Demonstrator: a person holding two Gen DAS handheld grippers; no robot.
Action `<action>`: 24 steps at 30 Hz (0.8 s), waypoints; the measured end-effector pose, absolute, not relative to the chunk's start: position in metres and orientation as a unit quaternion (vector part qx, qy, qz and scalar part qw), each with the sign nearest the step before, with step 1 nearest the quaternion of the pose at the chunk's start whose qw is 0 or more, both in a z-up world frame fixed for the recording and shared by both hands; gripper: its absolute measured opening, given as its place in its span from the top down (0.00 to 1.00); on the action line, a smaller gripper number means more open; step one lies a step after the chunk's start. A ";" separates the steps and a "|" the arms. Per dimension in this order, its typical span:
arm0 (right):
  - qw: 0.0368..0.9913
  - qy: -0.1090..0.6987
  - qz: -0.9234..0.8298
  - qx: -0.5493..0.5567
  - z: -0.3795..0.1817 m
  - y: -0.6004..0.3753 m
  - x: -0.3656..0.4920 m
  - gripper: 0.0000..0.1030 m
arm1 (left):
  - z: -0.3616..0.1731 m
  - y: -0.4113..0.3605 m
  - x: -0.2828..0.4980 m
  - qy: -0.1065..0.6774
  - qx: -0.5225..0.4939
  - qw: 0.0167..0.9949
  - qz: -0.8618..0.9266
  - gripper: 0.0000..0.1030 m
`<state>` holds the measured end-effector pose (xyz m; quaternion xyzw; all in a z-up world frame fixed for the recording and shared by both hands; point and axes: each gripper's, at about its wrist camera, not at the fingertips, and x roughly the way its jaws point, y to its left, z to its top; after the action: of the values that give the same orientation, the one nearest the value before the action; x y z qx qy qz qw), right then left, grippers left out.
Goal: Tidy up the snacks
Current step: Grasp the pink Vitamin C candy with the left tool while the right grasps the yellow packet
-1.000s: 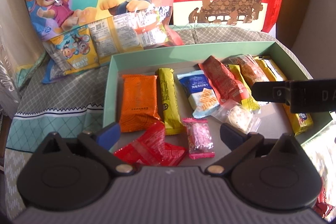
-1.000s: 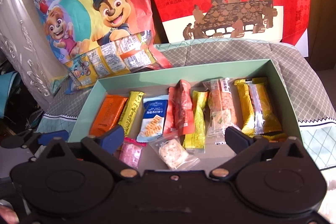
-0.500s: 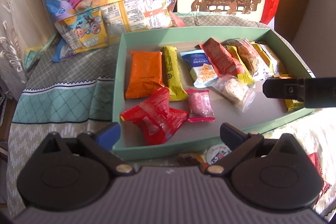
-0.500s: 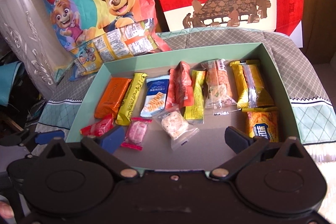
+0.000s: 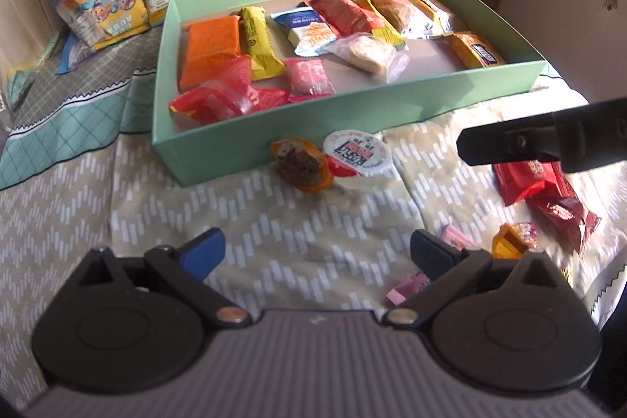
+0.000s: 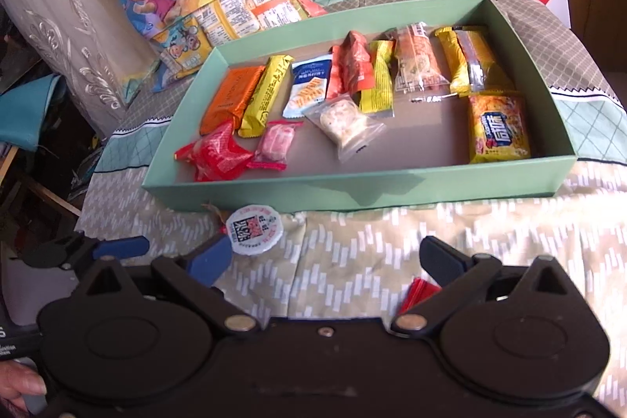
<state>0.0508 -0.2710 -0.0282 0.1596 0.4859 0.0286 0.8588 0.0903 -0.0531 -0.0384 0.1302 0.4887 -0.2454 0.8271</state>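
A patterned cloth covers the tabletop (image 5: 298, 222), with bright gift bags propped behind. My left tongs (image 5: 315, 253) and right tongs (image 6: 323, 259) both hang open and empty, in front of the green box (image 6: 352, 189). I judge I'm between picks: the jelly cup (image 5: 356, 153) and brown candy (image 5: 299, 163) just before the box want collecting next. The red packet (image 5: 548, 194) is half hidden by my right tongs.

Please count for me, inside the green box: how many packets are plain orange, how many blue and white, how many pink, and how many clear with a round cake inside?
Orange packet: 1
Blue and white packet: 1
Pink candy packet: 1
Clear packet with round cake: 1
Total: 4
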 end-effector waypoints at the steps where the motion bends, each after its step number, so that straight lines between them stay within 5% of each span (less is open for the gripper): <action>1: 0.856 0.490 0.030 0.162 -0.030 -0.270 0.044 0.00 | -0.041 -0.055 0.085 0.489 0.137 0.823 -0.256 0.02; 13: 0.852 0.497 0.009 0.163 -0.034 -0.279 -0.004 0.28 | -0.054 -0.092 0.056 0.473 0.183 0.797 -0.329 0.22; 18: 0.850 0.500 0.004 0.165 -0.034 -0.281 -0.012 0.35 | -0.060 -0.097 0.056 0.474 0.181 0.796 -0.330 0.64; 24: 0.843 0.511 0.022 0.165 -0.041 -0.273 -0.015 0.42 | -0.057 -0.060 0.070 0.501 0.119 0.814 -0.270 0.75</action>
<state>-0.0155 -0.2733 -0.0412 0.1654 0.5111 0.0225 0.8431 0.0704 -0.0602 -0.0571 0.1193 0.5005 -0.2697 0.8139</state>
